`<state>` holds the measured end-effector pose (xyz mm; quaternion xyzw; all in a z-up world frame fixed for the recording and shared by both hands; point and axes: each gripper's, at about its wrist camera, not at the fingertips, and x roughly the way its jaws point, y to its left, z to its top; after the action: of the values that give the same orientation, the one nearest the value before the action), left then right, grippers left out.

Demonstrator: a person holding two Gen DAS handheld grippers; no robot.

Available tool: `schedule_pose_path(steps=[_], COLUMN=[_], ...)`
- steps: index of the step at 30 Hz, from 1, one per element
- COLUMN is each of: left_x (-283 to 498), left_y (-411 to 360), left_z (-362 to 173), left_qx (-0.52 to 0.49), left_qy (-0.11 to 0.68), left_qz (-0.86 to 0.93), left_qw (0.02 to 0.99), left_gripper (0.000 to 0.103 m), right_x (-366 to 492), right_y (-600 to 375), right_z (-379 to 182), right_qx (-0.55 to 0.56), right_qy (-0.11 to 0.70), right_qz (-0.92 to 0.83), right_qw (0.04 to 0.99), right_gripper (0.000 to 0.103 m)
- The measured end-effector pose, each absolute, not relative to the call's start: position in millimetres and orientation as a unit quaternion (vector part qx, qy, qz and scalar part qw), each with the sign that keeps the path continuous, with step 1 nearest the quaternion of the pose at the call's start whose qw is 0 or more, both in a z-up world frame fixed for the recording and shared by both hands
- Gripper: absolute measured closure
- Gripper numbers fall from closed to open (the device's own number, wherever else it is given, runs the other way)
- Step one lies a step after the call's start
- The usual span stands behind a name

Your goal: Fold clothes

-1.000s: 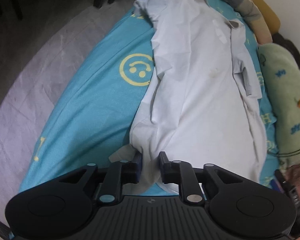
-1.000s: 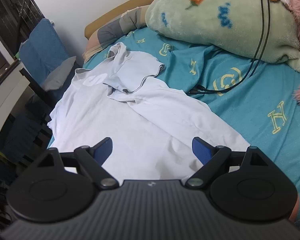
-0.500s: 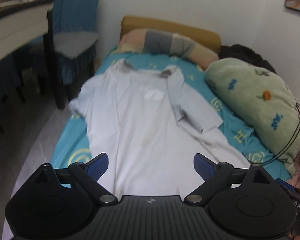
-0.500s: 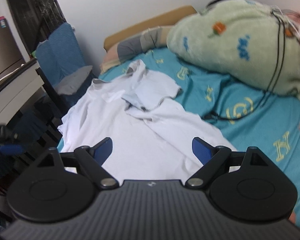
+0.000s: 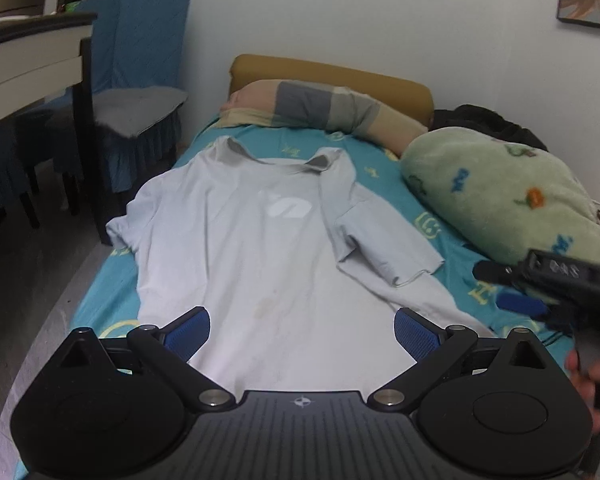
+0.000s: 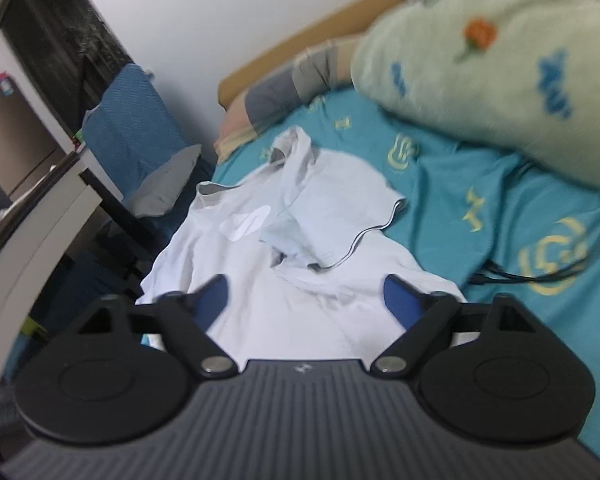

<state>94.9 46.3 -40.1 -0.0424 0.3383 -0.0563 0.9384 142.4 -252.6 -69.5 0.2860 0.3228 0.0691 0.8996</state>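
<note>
Bed (image 5: 112, 300), teal sheet with yellow print. White polo shirt (image 5: 252, 264) flat at centre, collar toward striped pillow (image 5: 324, 106) at headboard. Green blanket bundle (image 5: 504, 196) just right of shirt. Dark cable (image 6: 512, 276), blurred, probably on sheet below bundle.

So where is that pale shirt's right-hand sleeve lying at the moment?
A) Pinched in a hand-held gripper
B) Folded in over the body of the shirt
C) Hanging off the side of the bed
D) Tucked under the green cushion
B: in the left wrist view the sleeve lies folded across the pale shirt on the teal bed sheet, apart from the green cushion, with no hand-held gripper touching it.
</note>
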Motion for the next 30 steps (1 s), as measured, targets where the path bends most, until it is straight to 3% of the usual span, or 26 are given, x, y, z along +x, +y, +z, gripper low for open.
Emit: schedule_pose_path(steps=[4,11,12,13,14,16,25,30], left_x=[107,132,136,138,141,145,163,172], left_y=[55,79,83,86,89,93,102,107], left_z=[-57,-63,-66,-68,-71,-77,-95,-107], left_qx=[-0.001,-0.049,-0.055,-0.061,-0.063,-0.068,-0.077,-0.085], left_qy=[0.324,0.291,0.292,0.293,0.294,0.295,0.296,0.314], left_qz=[-0.026,-0.038,-0.042,-0.046,-0.046,-0.046,-0.048,-0.041], left_qw=[0.946,0.955,0.954,0.953,0.953,0.952,0.951,0.945], left_gripper=[0.003,0.003,0.003,0.003,0.003,0.003,0.003,0.003], right_x=[206,284,289,293,297,306,359,403], right_y=[-267,-266,-263,-259,-255,-247,-267,-294], right_z=[-105,-157,-157,-156,-154,-151,-56,-49], right_qx=[0.306,0.301,0.285,0.265,0.245,0.205,-0.041,-0.098], right_qy=[0.351,0.375,0.369,0.365,0.359,0.349,0.223,0.239], right_qz=[0.052,0.006,0.004,0.003,0.003,0.002,-0.099,-0.150], right_qw=[0.884,0.877,0.884,0.893,0.900,0.915,0.969,0.954], right_gripper=[0.040,0.043,0.054,0.074,0.084,0.093,0.094,0.091])
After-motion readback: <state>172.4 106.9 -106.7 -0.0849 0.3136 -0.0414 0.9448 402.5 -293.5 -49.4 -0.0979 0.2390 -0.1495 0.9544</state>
